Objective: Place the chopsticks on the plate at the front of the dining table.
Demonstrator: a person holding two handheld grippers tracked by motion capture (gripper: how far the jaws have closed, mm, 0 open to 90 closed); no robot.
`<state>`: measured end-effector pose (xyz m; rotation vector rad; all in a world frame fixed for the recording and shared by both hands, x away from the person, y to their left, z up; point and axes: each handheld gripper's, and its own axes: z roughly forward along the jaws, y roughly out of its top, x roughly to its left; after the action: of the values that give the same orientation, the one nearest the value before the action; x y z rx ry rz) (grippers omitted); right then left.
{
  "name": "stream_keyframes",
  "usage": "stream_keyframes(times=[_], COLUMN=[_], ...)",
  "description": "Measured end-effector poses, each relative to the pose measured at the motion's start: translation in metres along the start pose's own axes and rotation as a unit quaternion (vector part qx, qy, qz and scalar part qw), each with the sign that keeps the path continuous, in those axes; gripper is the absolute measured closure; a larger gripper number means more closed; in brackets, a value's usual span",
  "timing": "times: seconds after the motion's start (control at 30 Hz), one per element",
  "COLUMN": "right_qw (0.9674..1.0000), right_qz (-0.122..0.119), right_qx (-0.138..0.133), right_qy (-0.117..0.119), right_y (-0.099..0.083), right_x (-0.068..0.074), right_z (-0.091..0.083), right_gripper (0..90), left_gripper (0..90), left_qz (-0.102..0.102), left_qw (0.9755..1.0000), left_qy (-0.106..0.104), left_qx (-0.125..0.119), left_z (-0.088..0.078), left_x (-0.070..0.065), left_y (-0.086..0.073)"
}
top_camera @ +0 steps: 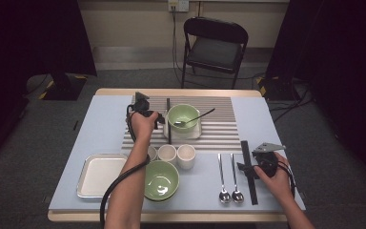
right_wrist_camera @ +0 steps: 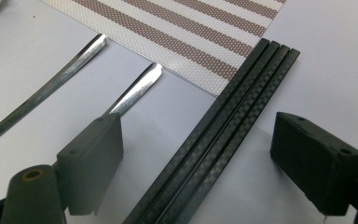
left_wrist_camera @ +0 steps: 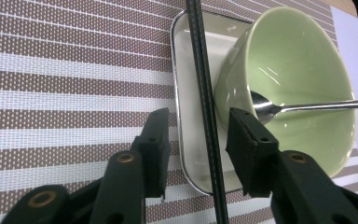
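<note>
One spoon (top_camera: 194, 118) lies in the green bowl (top_camera: 183, 116) on its tray (left_wrist_camera: 191, 154); both grippers (left_wrist_camera: 196, 140) (right_wrist_camera: 196, 154) gape, holding nothing.

L gripper (top_camera: 147, 110) beside green bowl (top_camera: 183, 116)

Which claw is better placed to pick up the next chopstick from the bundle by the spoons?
Right. The right claw is open and already straddles the chopstick bundle; the left claw is far off, over the chopstick beside the bowl.
</note>
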<state>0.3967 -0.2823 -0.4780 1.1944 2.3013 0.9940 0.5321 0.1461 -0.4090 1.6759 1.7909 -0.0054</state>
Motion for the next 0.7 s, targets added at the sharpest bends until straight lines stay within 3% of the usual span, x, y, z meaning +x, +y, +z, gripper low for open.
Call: stream_keyframes(times=[0.23,0.37,0.7], right_qw=[1.0000,1.0000,1.0000], right_qz=[0.000,0.000,0.001], right_qx=[0.000,0.000,0.000], right_qy=[0.000,0.000,0.000], right_y=[0.000,0.000,0.000], right_x=[0.000,0.000,0.000], right_z=[0.000,0.000,0.000], right_gripper=[16.1,16.1,16.1], left_gripper=[44.1,39.1,30.0], left_qz=[0.001,0.001,0.003], left_qw=[1.0000,0.9999,0.9999], left_qy=[-0.004,-0.012,-0.010], left_qx=[-0.005,0.001,0.002], left_z=[-0.005,-0.007,-0.015], left_x=[0.002,0.002,0.003], left_y=[0.000,-0.001,-0.002])
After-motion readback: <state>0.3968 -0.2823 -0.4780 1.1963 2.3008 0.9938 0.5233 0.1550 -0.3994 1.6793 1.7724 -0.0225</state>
